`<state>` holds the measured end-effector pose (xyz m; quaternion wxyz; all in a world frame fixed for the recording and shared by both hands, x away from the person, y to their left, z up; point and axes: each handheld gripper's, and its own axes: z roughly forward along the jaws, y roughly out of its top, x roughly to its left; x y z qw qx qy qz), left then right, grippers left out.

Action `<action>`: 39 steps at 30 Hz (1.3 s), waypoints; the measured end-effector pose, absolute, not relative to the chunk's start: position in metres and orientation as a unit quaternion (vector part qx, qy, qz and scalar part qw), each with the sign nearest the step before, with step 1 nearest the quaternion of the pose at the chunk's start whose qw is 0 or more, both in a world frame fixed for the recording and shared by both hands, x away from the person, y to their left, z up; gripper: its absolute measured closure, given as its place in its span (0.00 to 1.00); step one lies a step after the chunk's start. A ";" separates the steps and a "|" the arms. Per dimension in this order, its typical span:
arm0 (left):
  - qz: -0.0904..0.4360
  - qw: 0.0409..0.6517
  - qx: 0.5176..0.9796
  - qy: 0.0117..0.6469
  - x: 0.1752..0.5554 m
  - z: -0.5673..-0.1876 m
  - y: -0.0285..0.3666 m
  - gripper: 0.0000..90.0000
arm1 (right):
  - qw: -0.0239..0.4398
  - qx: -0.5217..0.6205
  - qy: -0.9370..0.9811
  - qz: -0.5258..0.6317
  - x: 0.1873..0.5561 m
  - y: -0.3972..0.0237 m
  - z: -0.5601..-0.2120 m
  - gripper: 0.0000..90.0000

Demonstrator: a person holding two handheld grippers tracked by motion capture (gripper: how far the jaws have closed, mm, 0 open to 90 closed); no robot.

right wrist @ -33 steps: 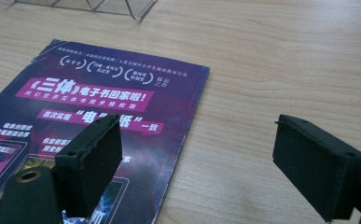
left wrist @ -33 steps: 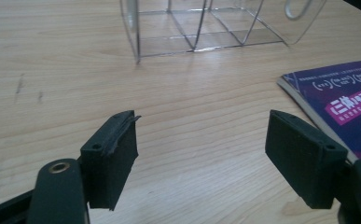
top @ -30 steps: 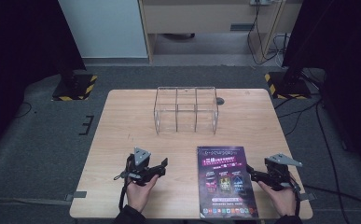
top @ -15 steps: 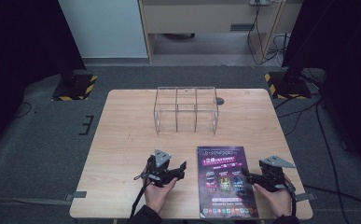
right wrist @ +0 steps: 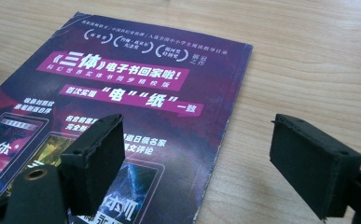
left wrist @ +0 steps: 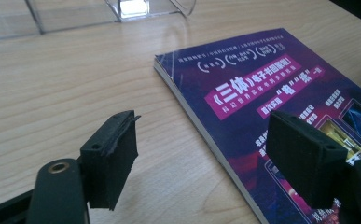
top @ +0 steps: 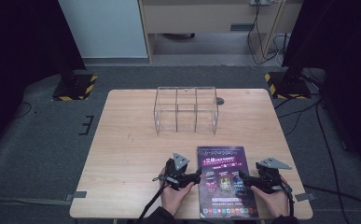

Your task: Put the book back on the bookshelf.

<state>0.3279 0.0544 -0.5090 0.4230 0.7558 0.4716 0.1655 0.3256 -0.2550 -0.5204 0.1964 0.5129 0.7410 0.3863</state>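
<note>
Between the spread jaws of the left gripper lies the left edge of a purple booklet; nothing is pinched. Across the frame, the right gripper likewise stands open, straddling the booklet's right edge. Chinese cover text includes "三体" and "电" "纸". At lower centre of the high view, both hands hold the grippers low and level, flanking the booklet on the wooden table. Above it sits a clear acrylic organiser.

The magazine cover reads «三体»电子书回家啦!
</note>
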 end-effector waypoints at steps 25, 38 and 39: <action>0.132 0.398 0.778 0.467 0.324 -0.532 0.024 0.37 | 0.172 0.502 0.756 0.383 0.325 -0.249 -0.531 0.27; 0.138 0.408 0.772 0.468 0.322 -0.534 0.018 0.38 | 0.168 0.505 0.757 0.380 0.325 -0.245 -0.534 0.30; 0.135 0.409 0.771 0.468 0.322 -0.534 0.017 0.38 | 0.172 0.505 0.755 0.381 0.325 -0.246 -0.534 0.31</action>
